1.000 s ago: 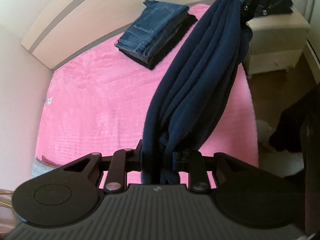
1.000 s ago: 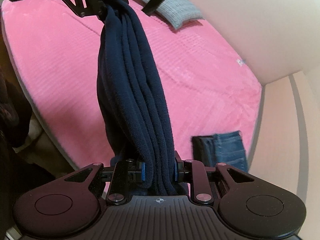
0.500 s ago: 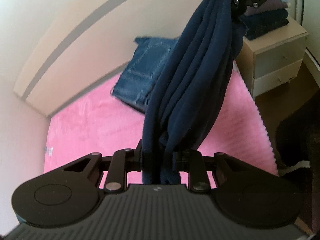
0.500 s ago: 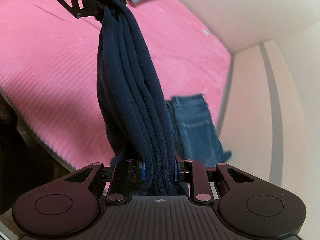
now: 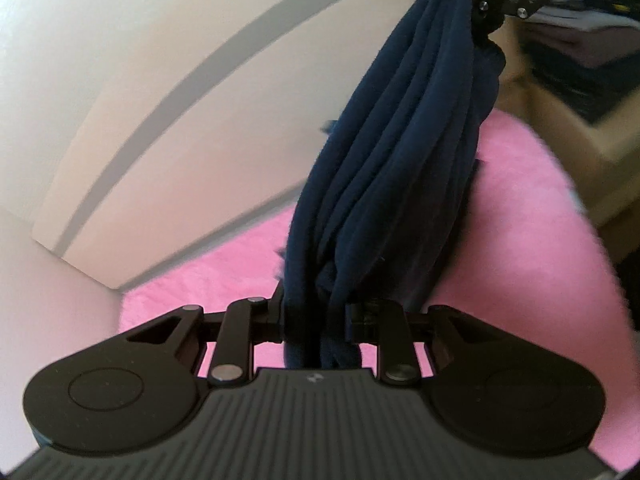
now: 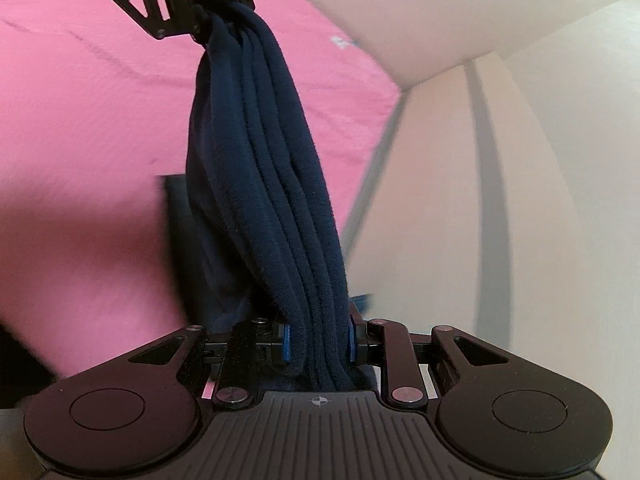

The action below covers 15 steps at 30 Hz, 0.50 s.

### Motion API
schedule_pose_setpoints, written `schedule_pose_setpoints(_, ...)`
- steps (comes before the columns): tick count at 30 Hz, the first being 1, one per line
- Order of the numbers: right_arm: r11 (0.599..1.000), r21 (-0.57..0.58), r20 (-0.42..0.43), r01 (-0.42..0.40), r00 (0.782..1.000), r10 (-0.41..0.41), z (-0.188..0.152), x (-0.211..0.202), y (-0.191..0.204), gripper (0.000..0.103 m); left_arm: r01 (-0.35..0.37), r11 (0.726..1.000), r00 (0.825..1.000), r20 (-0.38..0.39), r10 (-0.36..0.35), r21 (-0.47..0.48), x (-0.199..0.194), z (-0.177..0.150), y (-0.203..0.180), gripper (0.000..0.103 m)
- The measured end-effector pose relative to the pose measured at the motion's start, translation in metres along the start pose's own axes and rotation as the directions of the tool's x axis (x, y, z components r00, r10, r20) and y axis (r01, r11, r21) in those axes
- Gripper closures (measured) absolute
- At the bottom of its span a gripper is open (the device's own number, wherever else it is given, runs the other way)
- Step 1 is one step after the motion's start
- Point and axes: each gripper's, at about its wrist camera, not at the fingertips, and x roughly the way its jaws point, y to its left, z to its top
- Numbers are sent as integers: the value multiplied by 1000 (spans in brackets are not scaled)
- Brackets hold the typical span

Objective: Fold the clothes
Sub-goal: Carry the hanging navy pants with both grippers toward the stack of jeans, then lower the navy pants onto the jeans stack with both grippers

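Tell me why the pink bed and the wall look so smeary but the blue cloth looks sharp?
Left wrist view: the cloth and left gripper are crisp, while the bed and the dresser are smeared by motion blur. Right wrist view: the right gripper clamps a sharp cloth; the bed is blurry and the wall stripe bends from the fisheye lens.

Pink bed (image 5: 520,240) open below, wall (image 5: 160,80) left, nightstand (image 5: 600,128) right

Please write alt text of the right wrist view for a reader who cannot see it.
The right gripper is shut on one end of a bunched navy garment, which stretches up to the left gripper clamping the other end. Below lies a pink bedspread; a pale wall stands right.
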Motion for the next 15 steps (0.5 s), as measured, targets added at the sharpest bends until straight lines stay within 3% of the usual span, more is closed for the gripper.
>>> schedule_pose_setpoints(3,995,-21,30,100,995,-100,-6,41,-37,80,-86,996,996,14,86,26,46,23,27,81)
schedule_pose_setpoints(6,991,-23,23,128,992,-128,-25,96,-17,80,-164,986,986,44,163,31,97,27,28,82)
schedule_pose_setpoints(9,988,-27,15,153,988,-153,-44,150,2,79,-111,992,994,0,112,62,159,3,-10,81)
schedule_pose_setpoints(11,997,-48,-23,55,998,-56,-59,179,39,79,-42,994,997,-60,48,103,193,-19,-47,81)
schedule_pose_setpoints(15,998,-39,1,39,999,-39,-76,181,83,68,15,991,994,-107,-1,134,216,-51,-94,81)
